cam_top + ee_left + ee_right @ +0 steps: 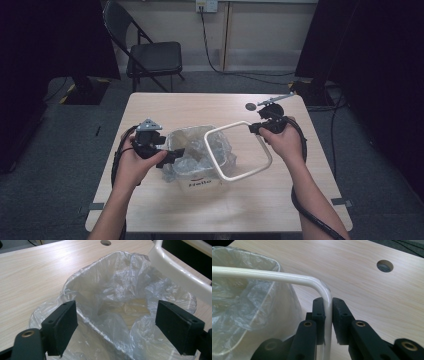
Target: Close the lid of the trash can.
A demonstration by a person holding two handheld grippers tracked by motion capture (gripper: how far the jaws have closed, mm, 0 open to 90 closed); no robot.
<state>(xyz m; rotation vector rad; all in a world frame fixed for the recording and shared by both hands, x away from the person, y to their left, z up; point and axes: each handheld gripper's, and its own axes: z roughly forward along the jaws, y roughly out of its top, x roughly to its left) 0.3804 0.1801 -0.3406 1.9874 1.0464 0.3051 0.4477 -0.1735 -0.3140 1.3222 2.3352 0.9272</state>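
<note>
A small white bin (197, 181) lined with a clear plastic bag (192, 142) stands mid-table. A white rounded-square ring (266, 149) hangs tilted over the bin's right side. My right gripper (254, 128) is shut on the ring's far corner; in the right gripper view both jaws pinch the ring (274, 276) just below its bend, at the gripper (328, 302), with the bag (242, 297) to the left. My left gripper (175, 152) is open at the bin's left rim. In the left gripper view, the gripper (117, 322) straddles the bag's crumpled edge (120, 285), with the ring (175, 272) beyond.
The wooden table (215, 210) has a round cable hole (250, 106) near its far edge, also seen as the hole (385, 265). A black folding chair (150, 55) stands behind the table. Cables trail from both grippers along the person's forearms.
</note>
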